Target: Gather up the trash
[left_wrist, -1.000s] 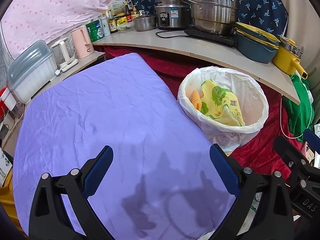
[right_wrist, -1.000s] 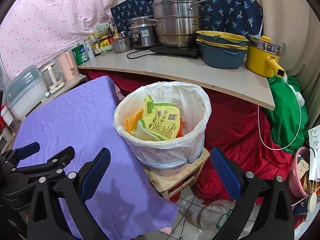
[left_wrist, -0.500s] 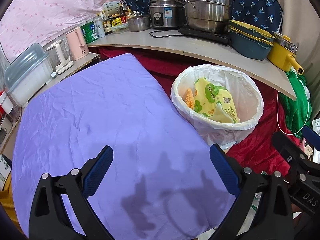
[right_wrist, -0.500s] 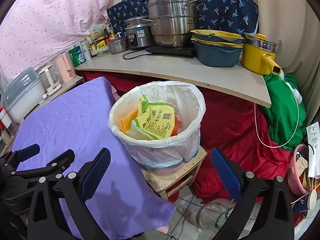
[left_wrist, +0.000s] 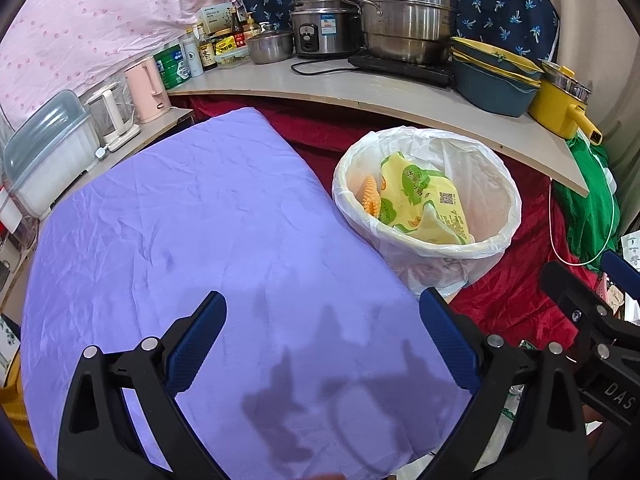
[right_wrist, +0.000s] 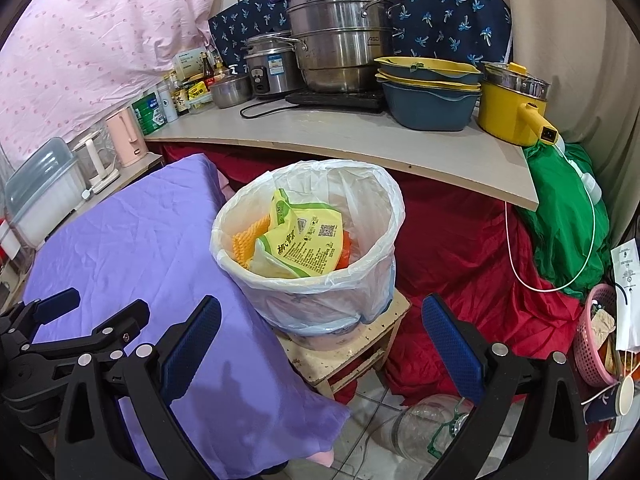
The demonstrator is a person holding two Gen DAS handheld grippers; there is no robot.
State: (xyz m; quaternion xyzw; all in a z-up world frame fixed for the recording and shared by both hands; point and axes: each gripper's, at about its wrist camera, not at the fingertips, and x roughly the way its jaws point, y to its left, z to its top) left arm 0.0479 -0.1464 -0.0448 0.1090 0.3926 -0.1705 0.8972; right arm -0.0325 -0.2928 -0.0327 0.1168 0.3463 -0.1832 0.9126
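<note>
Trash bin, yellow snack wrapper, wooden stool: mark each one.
trash bin point(right_wrist: 320, 292): right wrist view, front wall of the white liner.
yellow snack wrapper point(right_wrist: 304, 246): right wrist view, middle of the printed face.
wooden stool point(right_wrist: 352, 354): right wrist view, bare seat top at the front corner.

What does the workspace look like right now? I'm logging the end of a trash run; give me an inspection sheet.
Surface: purple cloth, bare.
Job's things: bin with white liner on a wooden stool; yellow wrapper inside.
Clutter: glass jar on the floor; pink basket.
Grippers: left gripper and right gripper open, empty.
Cables: black cord on the shelf; white cord over green cloth.
Surroundings: pots, kettle, bottles on the shelf.
</note>
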